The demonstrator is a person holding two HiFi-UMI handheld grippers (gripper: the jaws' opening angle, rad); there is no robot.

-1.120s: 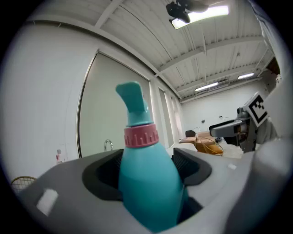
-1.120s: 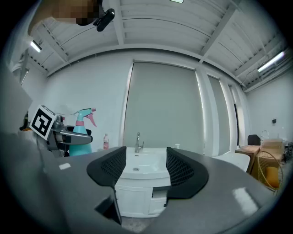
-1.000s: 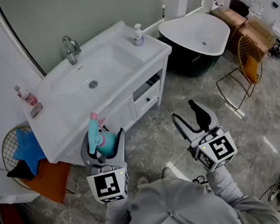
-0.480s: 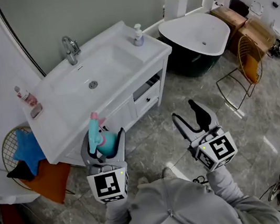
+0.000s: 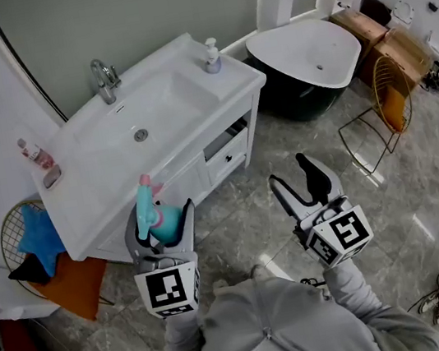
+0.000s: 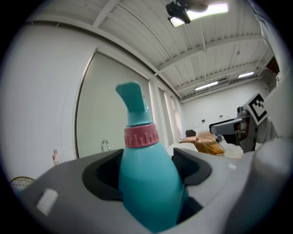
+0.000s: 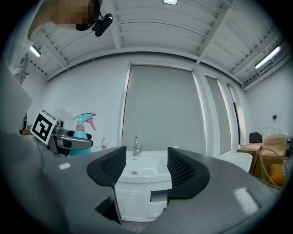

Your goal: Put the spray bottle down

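Note:
A teal spray bottle (image 5: 160, 219) with a pink collar and trigger stands upright between the jaws of my left gripper (image 5: 160, 222), which is shut on it, just in front of the white vanity (image 5: 103, 177). In the left gripper view the spray bottle (image 6: 145, 178) fills the gap between both pads. My right gripper (image 5: 305, 185) hangs open over the marble floor to the right, nothing between its fingers. In the right gripper view the right gripper (image 7: 145, 168) frames the sink, and the spray bottle (image 7: 82, 130) shows at the left.
The vanity has a basin with a tap (image 5: 103, 76), a soap dispenser (image 5: 211, 55) at its right end and a small bottle (image 5: 32, 152) at its left. A bathtub (image 5: 308, 56) stands to the right, a wire basket with cloths (image 5: 35, 243) to the left, and a gold wire stand (image 5: 383, 105) beyond.
The head view has shifted slightly, so the vanity sits a little further left. Both grippers hold the same pose and the bottle stays gripped.

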